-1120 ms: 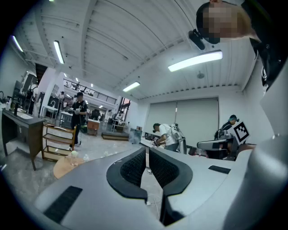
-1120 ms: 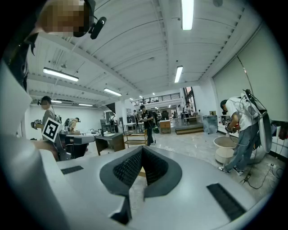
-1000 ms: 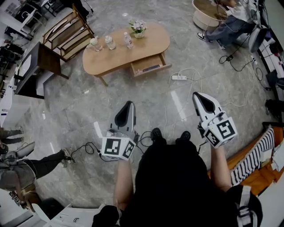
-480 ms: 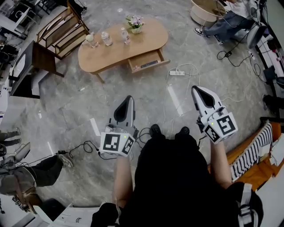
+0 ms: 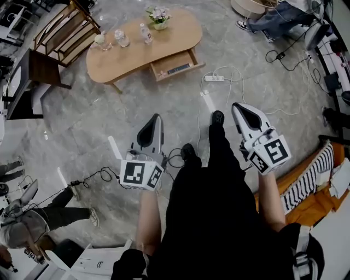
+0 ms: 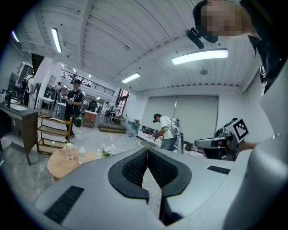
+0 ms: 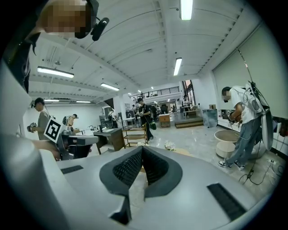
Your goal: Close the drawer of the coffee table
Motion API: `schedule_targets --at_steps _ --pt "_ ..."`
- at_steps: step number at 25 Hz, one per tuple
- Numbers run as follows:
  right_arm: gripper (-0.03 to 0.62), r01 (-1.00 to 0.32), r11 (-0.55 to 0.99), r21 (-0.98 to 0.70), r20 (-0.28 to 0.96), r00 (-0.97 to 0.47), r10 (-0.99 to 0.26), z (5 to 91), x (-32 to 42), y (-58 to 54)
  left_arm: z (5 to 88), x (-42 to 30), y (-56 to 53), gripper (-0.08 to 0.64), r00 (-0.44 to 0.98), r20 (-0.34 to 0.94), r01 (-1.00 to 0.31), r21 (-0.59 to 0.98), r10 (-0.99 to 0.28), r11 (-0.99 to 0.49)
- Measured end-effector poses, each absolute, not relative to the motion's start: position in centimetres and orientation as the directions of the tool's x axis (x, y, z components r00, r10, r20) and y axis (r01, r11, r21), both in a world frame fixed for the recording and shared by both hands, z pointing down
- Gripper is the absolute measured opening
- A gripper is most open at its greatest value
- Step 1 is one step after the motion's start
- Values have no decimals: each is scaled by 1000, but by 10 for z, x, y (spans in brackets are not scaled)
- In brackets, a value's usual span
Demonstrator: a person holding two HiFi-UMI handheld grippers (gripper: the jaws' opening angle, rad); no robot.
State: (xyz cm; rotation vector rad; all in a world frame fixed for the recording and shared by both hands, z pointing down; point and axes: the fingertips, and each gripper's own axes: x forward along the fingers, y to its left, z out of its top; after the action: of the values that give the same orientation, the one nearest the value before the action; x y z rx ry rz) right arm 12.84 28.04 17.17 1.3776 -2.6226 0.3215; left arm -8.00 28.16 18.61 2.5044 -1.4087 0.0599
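A grey marble floor [image 5: 109,117] fills most of the head view; over it stands the person in black clothes [image 5: 219,219], one shoe [image 5: 217,117] set forward between the two grippers; far ahead, near the top of that view, sits the kidney-shaped wooden coffee table [image 5: 134,54], with a slatted wooden shelf unit [image 5: 63,33] just beyond its left end and a dark desk [image 5: 33,74] further left; the table's drawer [image 5: 174,64] stands pulled out from the side that faces the person, toward the table's right end, with something dark and flat lying inside it; both grippers are well apart from the drawer and the table; the left gripper [image 5: 156,117] is held low at the person's left, its jaws pressed together at the tips with nothing between them, as its own view shows; the right gripper [image 5: 236,107] is held at the person's right, its jaws likewise closed and empty; a white power strip [image 5: 214,79] lies on the floor just right of the drawer, its cable looping toward the person; on the tabletop stand two clear bottles [image 5: 145,34] near the far edge, a small pot of flowers [image 5: 158,15] beside them, and a pale round thing [image 5: 99,39] toward the left end.
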Motion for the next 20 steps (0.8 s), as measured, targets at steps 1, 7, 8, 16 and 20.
schedule_targets --at_steps 1,7,8,16,20 --pt "12 -822 557 -122 244 -568 -786 175 131 274 188 -77 277 15 525 170 -846 209 -834 -491" --pt "12 -778 609 -155 237 -628 -741 188 140 213 189 -62 238 14 461 190 -882 204 -867 -425" --pt "12 -766 623 -157 231 -642 -731 187 141 200 187 -59 229 15 450 189 -888 200 -873 -414" --pt "12 -676 722 -148 215 -735 -644 176 170 96 180 -25 149 14 359 182 -911 280 -915 -302" --pt "12 -630 759 -165 240 -772 -589 190 187 57 189 -17 119 14 256 172 -926 327 -951 -190"
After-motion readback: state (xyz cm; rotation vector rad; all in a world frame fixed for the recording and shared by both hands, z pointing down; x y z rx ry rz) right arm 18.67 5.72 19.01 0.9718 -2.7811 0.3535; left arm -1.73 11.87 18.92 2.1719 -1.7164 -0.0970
